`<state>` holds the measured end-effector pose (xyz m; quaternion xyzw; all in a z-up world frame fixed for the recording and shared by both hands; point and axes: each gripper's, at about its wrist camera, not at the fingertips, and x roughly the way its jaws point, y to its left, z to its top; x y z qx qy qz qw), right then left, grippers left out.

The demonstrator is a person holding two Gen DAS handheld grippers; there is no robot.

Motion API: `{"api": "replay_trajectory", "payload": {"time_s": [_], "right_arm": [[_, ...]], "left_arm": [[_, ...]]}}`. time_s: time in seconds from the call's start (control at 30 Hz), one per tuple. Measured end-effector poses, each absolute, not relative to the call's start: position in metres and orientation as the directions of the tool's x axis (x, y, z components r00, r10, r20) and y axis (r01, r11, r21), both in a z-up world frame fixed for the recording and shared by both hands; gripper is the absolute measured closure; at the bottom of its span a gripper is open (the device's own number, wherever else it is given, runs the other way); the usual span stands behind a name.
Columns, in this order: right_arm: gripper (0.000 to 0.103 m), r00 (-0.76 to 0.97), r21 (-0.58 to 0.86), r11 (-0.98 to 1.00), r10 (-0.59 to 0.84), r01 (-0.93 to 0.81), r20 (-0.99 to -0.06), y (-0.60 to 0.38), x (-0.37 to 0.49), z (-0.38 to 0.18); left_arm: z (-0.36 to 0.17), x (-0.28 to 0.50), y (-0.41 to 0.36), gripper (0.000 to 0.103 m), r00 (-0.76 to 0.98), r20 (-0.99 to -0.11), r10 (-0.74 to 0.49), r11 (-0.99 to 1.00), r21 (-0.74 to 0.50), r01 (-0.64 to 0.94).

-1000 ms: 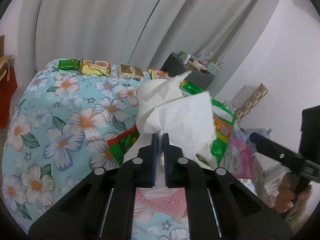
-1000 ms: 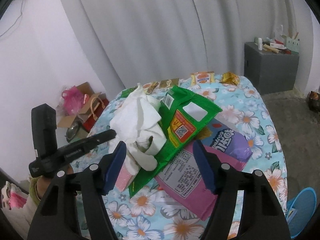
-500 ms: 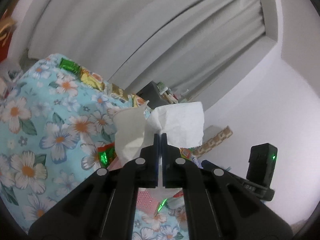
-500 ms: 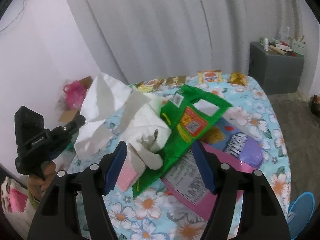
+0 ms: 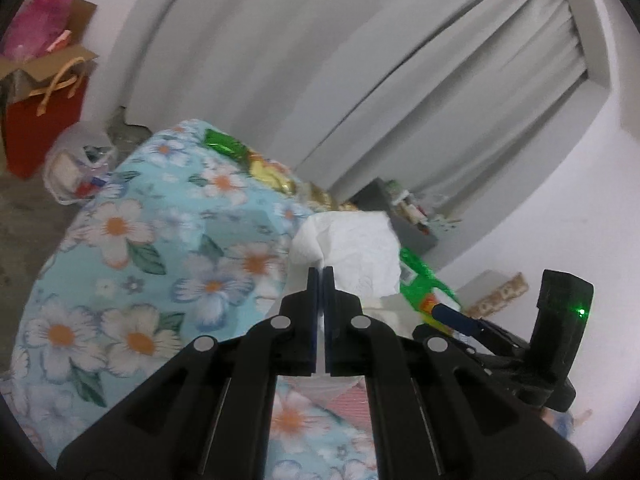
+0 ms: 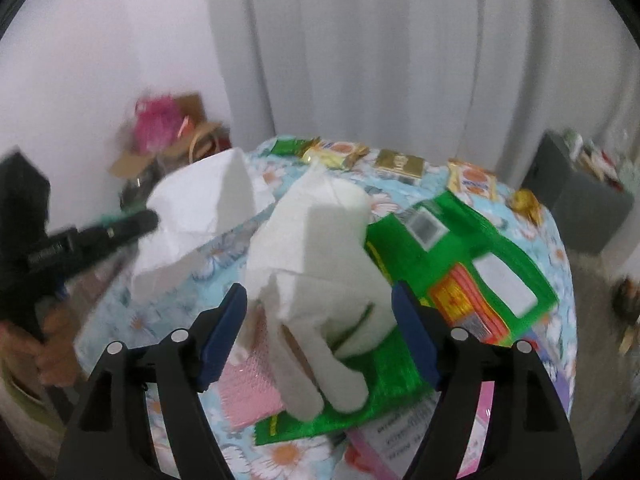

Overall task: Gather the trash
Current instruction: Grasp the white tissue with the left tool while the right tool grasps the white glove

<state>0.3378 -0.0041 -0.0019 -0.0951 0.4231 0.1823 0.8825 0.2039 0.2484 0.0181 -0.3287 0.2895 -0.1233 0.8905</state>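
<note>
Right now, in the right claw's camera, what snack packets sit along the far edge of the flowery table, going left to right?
Green packet → yellow-and-orange packet → gold packet → orange-and-yellow packet → crumpled gold wrapper.

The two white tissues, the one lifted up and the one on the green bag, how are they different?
The lifted tissue is pinched in the shut left gripper and hangs in the air; the crumpled tissue rests on the green wrapper, untouched between the open right gripper's fingers. The lifted tissue spreads like a sheet; the crumpled tissue is bunched. Both are white paper.
</note>
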Motion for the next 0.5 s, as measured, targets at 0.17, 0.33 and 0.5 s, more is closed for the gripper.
{"api": "replay_trajectory", "payload": {"time_s": [0.17, 0.33, 0.5], "right_arm": [[0.061, 0.565, -0.121, 0.915, 0.130, -0.385, -0.814, 0.008, 0.345, -0.016], [0.086, 0.575, -0.089, 0.926, 0.149, -0.366, -0.805, 0.000, 0.342, -0.009], [0.093, 0.618, -0.094, 0.934, 0.151, -0.346, -0.772, -0.006, 0.336, 0.003]], "left_arm": [[0.015, 0.201, 0.251, 0.103, 0.807, -0.444, -0.389, 0.767, -0.641, 0.017], [0.016, 0.201, 0.251, 0.103, 0.811, -0.441, -0.384, 0.773, -0.635, 0.021], [0.017, 0.202, 0.248, 0.103, 0.815, -0.438, -0.379, 0.775, -0.632, 0.021]]}}
